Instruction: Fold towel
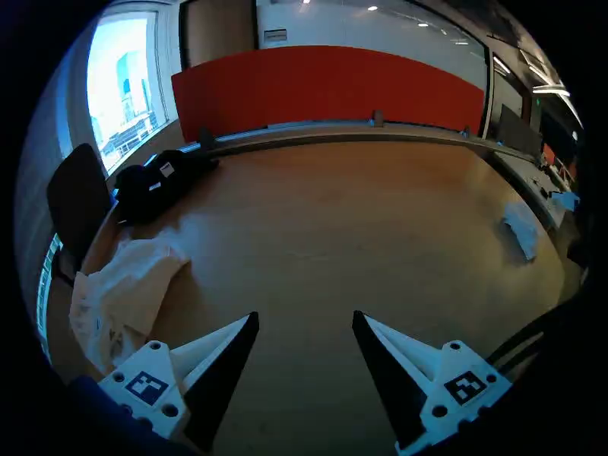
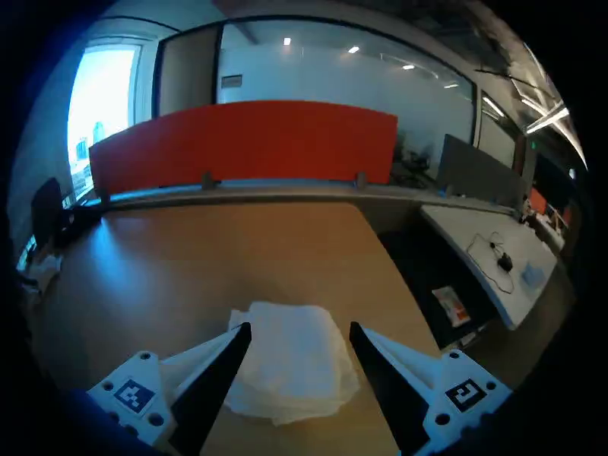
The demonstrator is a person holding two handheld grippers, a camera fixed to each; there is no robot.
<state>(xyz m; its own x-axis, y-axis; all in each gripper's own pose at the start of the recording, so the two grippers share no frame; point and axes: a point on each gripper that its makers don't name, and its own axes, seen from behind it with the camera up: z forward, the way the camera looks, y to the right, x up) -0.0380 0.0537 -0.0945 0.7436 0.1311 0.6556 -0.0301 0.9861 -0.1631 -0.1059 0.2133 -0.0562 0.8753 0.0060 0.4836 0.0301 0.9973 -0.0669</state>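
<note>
A folded white towel (image 2: 292, 365) lies on the wooden table (image 2: 228, 251) near its right edge, directly under and between the spread fingers of my right gripper (image 2: 299, 328), which is open and not pressing on it. The same folded towel (image 1: 523, 229) appears small at the far right in the left gripper view. A crumpled pile of white towels (image 1: 125, 292) lies at the table's left edge. My left gripper (image 1: 305, 317) hovers open over bare wood, to the right of that pile, holding nothing.
A black bag (image 1: 156, 182) sits at the back left by a dark chair (image 1: 76, 201). A red divider panel (image 1: 327, 87) runs along the table's far edge. Right of the table lies a gap, then a white desk (image 2: 494, 258) with cables.
</note>
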